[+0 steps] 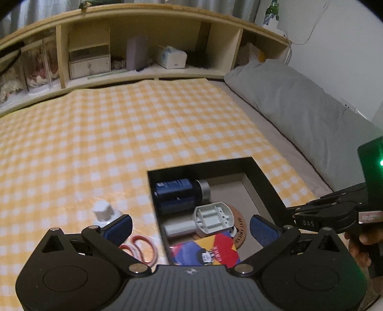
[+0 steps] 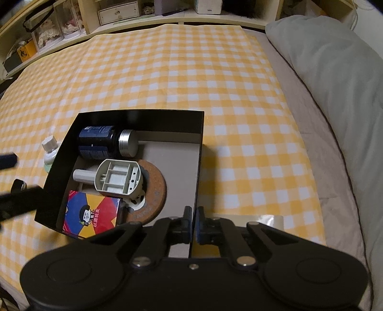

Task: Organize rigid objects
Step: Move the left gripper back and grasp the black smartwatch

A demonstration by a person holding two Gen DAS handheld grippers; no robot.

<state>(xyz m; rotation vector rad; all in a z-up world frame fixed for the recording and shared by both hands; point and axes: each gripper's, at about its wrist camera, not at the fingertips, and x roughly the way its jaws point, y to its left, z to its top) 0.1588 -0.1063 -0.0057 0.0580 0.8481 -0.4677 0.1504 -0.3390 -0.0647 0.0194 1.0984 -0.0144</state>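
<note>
Up front in the left wrist view, the left tool (image 1: 190, 227) hangs wide open and empty over the black box (image 1: 268, 184), scissors (image 1: 141, 246) beside it. Seen from the right wrist, the right tool (image 2: 194, 226) is clamped on the box wall (image 2: 199, 172); a bottle (image 2: 98, 142) lies inside.

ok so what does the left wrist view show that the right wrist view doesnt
Only the left wrist view shows the red-handled scissors on the checked cloth, the open left gripper and the green bottle on the shelf top.

Only the right wrist view shows the right gripper shut on the black box's near wall, and a tape roll beside it.

Both show the black box holding a dark blue bottle, a grey plastic part, a cork coaster and a colourful card box, plus the white-capped bottle outside it.
</note>
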